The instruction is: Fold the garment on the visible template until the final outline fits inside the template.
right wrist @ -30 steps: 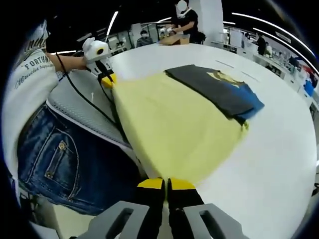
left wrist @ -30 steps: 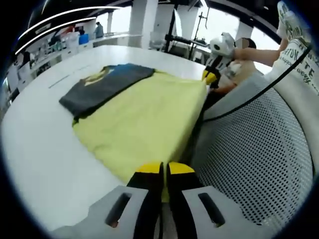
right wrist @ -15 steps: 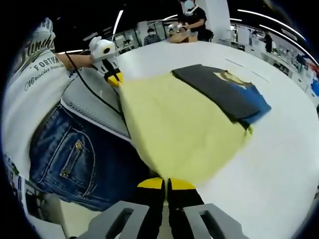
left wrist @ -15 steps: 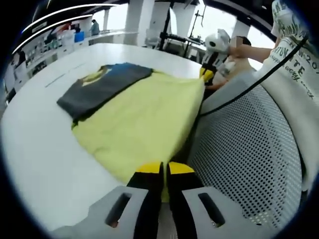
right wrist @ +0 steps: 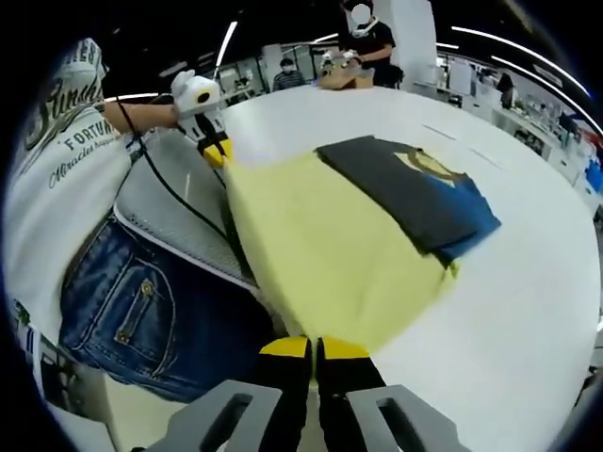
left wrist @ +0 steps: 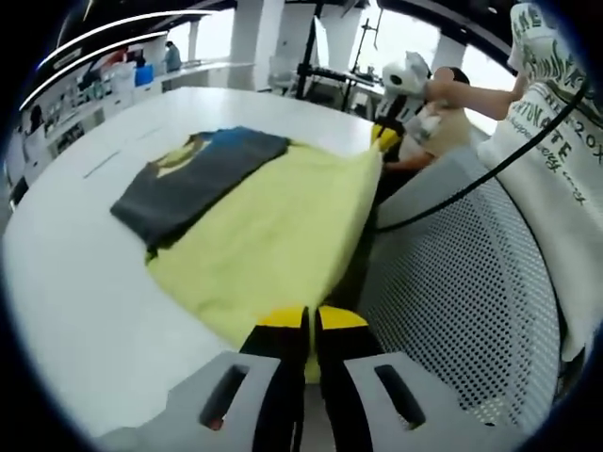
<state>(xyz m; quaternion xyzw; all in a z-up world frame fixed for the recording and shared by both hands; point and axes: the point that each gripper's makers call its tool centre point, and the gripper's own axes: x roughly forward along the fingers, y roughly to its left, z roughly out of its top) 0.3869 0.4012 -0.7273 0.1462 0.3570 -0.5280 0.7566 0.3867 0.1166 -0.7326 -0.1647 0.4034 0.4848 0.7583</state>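
Item: yellow garment [left wrist: 273, 235]. You are clamping its near corners with left gripper [left wrist: 303, 320] and right gripper [right wrist: 314, 348], apparently; keep both level, hem taut.

A lab hall; white worktables [right wrist: 528, 282], strip lights [right wrist: 499, 38], other workers [right wrist: 363, 42].

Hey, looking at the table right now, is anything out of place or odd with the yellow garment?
Nothing looks damaged or spilled. The yellow garment lies with its near edge pulled past the white table rim, held at both corners by the shut left gripper and right gripper. A dark grey and blue piece covers its far end.
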